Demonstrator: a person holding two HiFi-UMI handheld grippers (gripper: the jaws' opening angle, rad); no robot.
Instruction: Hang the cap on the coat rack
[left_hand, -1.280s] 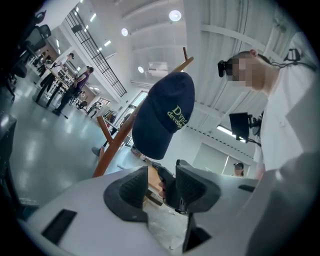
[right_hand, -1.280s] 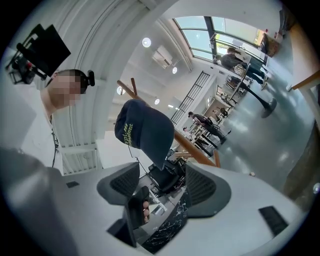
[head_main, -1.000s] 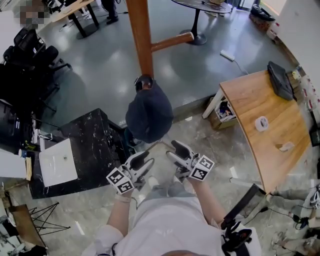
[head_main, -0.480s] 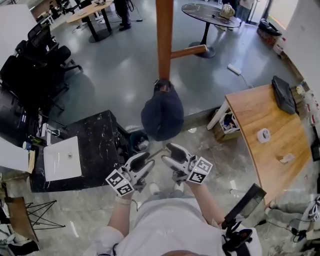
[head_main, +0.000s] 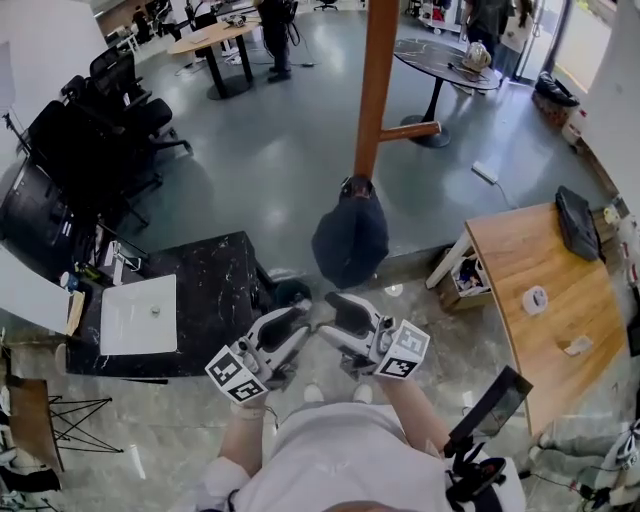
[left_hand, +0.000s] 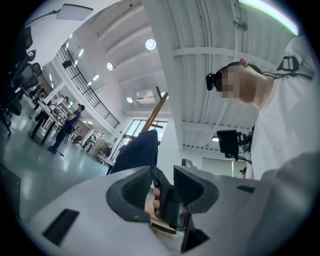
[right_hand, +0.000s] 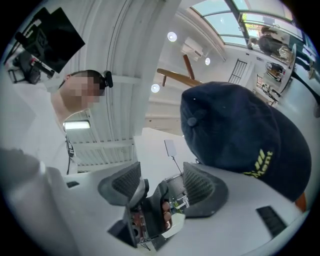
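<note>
A dark navy cap (head_main: 350, 240) hangs in front of the wooden coat rack post (head_main: 378, 80), with a round piece at its top by the post. My left gripper (head_main: 298, 314) and right gripper (head_main: 330, 304) sit close together just under the cap's lower edge. In the left gripper view the cap (left_hand: 135, 152) rises beyond the gap of the left gripper (left_hand: 162, 172). Those jaws have just been closing, but the pads do not press on anything. In the right gripper view the cap (right_hand: 240, 130) fills the right side, above the right finger. The right gripper (right_hand: 162, 182) is open and empty.
A black marble table (head_main: 200, 290) with a white board (head_main: 140, 315) stands at the left. A curved wooden desk (head_main: 520, 340) with a tape roll (head_main: 537, 299) is at the right, with a box (head_main: 468, 278) under it. Office chairs (head_main: 90, 140) and a round table (head_main: 445, 60) stand further off.
In the head view the post and cap have shifted right and look smaller. Both grippers stay side by side under the cap.
</note>
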